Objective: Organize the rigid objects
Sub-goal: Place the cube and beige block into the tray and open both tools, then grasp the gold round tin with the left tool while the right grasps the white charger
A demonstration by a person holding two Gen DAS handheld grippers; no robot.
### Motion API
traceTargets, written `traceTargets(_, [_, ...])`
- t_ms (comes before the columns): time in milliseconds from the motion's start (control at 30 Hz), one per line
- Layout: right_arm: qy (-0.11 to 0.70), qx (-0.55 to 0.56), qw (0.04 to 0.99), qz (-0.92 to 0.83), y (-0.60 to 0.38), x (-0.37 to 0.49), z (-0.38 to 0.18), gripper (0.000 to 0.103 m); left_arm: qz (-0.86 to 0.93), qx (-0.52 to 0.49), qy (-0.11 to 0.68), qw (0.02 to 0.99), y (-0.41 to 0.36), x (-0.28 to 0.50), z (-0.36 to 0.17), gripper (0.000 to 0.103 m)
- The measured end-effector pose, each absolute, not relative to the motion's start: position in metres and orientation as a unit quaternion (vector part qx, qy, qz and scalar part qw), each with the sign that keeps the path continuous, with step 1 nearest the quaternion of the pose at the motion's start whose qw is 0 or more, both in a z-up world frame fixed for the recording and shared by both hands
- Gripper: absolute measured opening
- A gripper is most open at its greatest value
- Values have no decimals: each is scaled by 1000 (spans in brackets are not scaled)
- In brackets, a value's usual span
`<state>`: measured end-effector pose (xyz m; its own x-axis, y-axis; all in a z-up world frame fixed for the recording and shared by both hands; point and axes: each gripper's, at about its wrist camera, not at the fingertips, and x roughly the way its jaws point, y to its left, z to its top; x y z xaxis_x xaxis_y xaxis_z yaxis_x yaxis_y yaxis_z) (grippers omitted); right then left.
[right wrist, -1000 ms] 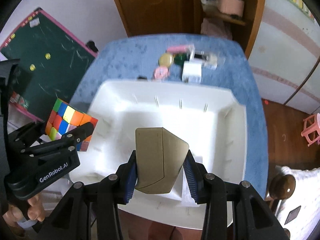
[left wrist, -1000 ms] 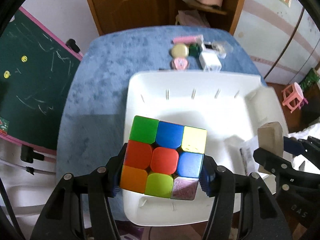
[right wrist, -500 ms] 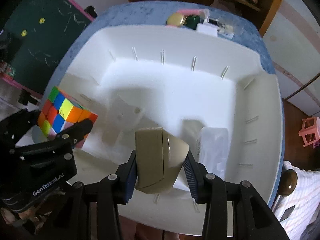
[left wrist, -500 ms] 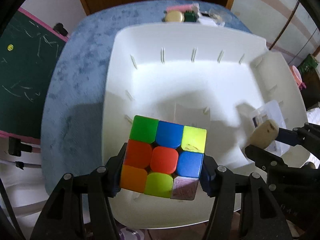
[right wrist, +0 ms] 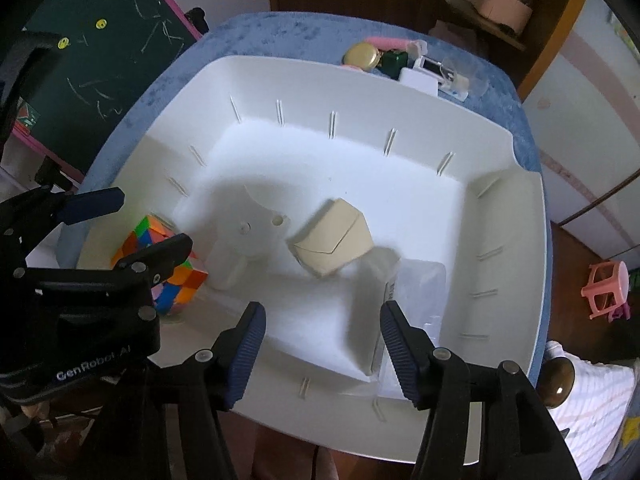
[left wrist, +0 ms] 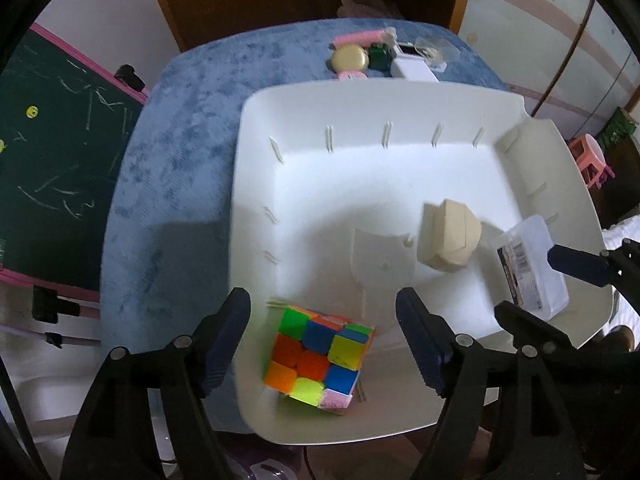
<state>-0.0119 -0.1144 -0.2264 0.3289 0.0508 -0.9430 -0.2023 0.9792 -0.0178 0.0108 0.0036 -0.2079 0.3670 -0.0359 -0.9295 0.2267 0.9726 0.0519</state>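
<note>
Both grippers hang over the white bin, pointing steeply down, and both have let go. The left gripper has its jaws opening, pads clear of the puzzle cube, which lies between and just below them, tilted against the bin's near left wall. The right gripper is opening too, with nothing between its jaws; the tan box sits just beyond them toward the far side, tipped on an edge near the middle of the bin floor, its longer side running left to right in the right wrist view.

Besides the cube and the tan box, the bin holds a clear plastic case with a printed label, along the near right wall. Next to the tan box the bin floor has a raised moulded part.

Still outside, on the blue desk just past the bin's far rim, is a cluster of small things: a round cream compact, a pink stick, a dark green cube and a white block. Judging by the layout, these come next; they lie far from both grippers, nearer the right one
</note>
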Motion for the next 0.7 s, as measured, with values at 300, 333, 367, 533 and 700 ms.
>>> traceTargets(300, [547,-53,832,72,-126,-7,-192,60,-71,76,527,843,12,37,-159,78])
traceTargets(333, [546,-49,833,71,-128,-5,-189,60,-71,77,523,846,13,41,-153,78])
traceTargets(367, [545,-44,834,71,-130,-3,-185,60,-72,78,517,849,13,47,-144,78])
traceTargets(533, [535,-20,842,64,-145,15,-156,60,-85,86,484,867,9,78,-104,78])
traceTargets(700, [520,-1,853,47,-164,43,-121,60,-108,82,462,877,4,115,-68,80])
